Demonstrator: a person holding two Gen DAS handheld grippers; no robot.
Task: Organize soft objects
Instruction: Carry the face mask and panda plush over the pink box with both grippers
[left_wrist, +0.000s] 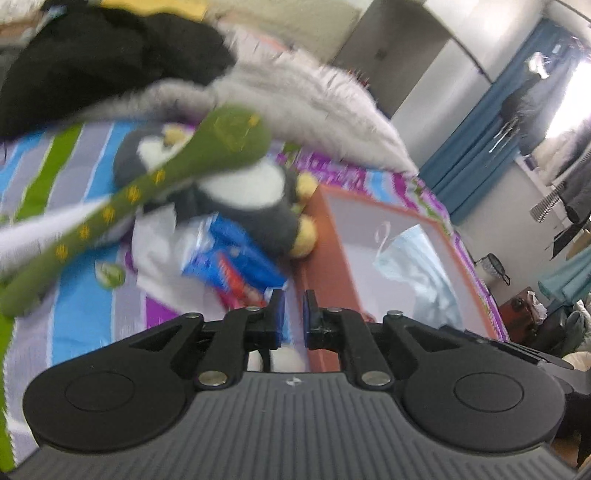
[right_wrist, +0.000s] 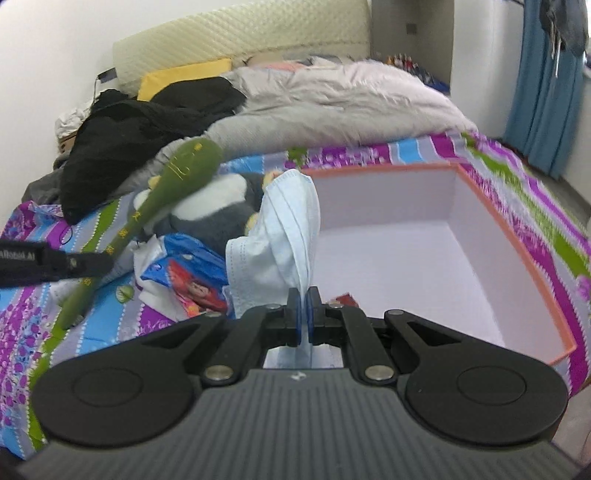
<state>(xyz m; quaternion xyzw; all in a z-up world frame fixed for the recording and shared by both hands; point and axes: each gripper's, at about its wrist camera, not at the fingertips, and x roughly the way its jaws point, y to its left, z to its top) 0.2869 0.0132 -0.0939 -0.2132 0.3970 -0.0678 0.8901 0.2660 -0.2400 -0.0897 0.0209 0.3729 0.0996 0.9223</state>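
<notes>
Pinching a pleated, papery blue mask, the right hand-held gripper hangs by the smooth orange-rimmed box; left hand-held gripper sits closed, empty.

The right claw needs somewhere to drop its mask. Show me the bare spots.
Freest is the floor of the orange-rimmed box, bare except a small red item near the right claw. Left of the box is crowded: face mask, plush penguin, blue snack bag, green plush stick.

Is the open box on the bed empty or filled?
Almost empty. The box shows a bare pale floor apart from one small red item near its front corner.
</notes>
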